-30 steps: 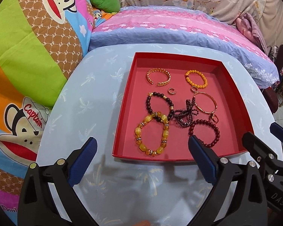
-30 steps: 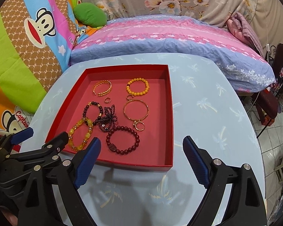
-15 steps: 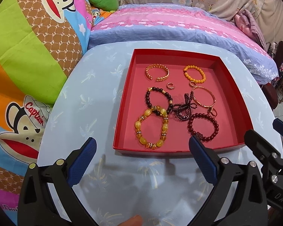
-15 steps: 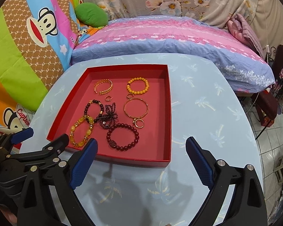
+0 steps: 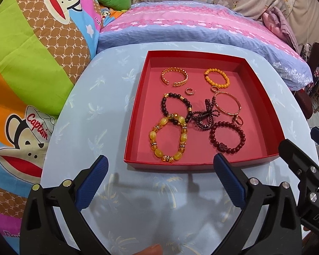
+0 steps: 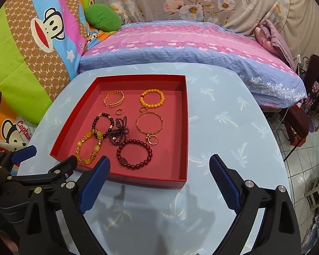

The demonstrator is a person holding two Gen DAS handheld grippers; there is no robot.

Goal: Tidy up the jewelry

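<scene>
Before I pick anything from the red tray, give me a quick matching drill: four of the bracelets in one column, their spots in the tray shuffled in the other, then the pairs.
1. gold cuff
2. orange bead bracelet
3. yellow chunky bracelet
4. dark red bead bracelet

A. near corner, right gripper's side
B. far corner, left gripper's side
C. near corner, left gripper's side
D. far corner, right gripper's side

Pairs: 1-B, 2-D, 3-C, 4-A

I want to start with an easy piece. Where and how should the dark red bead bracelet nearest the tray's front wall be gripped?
Probably the dark red bead bracelet on its right arc, from above, one finger inside the loop and one outside. It lies flat; that side has bare tray floor, while its upper left nearly touches the tangled dark beads.
</scene>
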